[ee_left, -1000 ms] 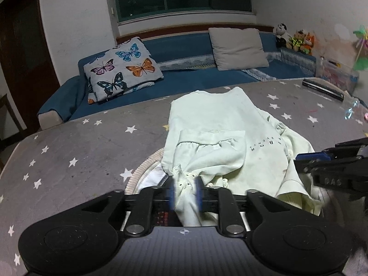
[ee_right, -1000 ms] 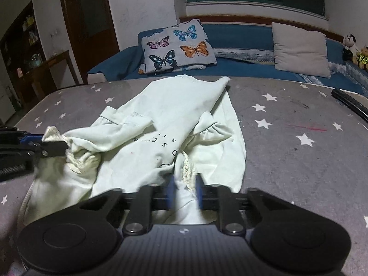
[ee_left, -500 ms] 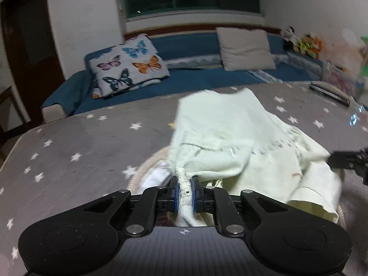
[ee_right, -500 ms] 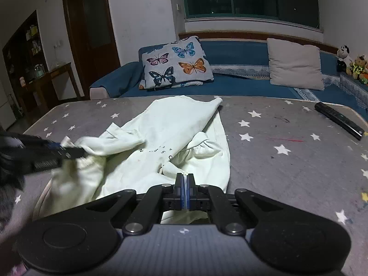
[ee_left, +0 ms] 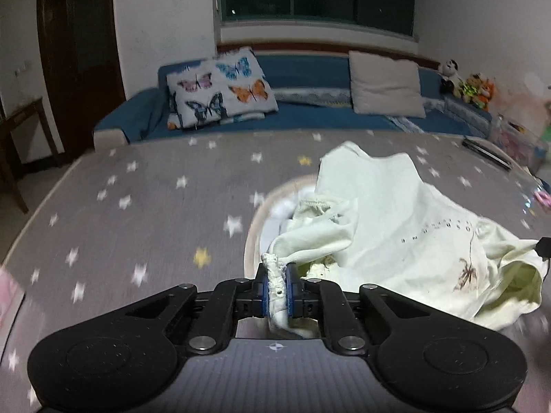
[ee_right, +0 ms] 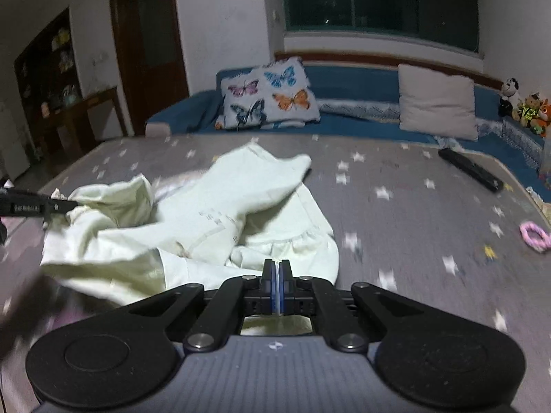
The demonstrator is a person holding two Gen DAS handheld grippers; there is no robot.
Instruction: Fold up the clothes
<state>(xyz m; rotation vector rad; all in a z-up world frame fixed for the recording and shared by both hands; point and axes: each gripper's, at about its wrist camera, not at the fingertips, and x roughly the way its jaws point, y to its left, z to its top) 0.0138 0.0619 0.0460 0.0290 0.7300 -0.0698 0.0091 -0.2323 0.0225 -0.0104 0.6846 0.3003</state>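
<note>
A pale green top point(ee_left: 396, 220) with small dark lettering lies crumpled on the grey star-print table cover point(ee_left: 137, 213). My left gripper point(ee_left: 276, 284) is shut on its frilled cuff and holds it off the surface. My right gripper point(ee_right: 276, 287) is shut on a thin edge of the same top point(ee_right: 206, 227). The left gripper also shows at the left edge of the right wrist view point(ee_right: 38, 204), pulling the cloth. The top hangs slack between the two grippers.
A round woven mat point(ee_left: 272, 203) with white cloth lies under the top. A black remote point(ee_right: 471, 170) and a pink hair tie point(ee_right: 535, 235) lie on the right. A blue sofa point(ee_right: 358, 82) with cushions stands behind.
Both grippers closed on the top's cuffs and lifted. The top has been pulled up off the table and bunched; both views are blurred by movement.
</note>
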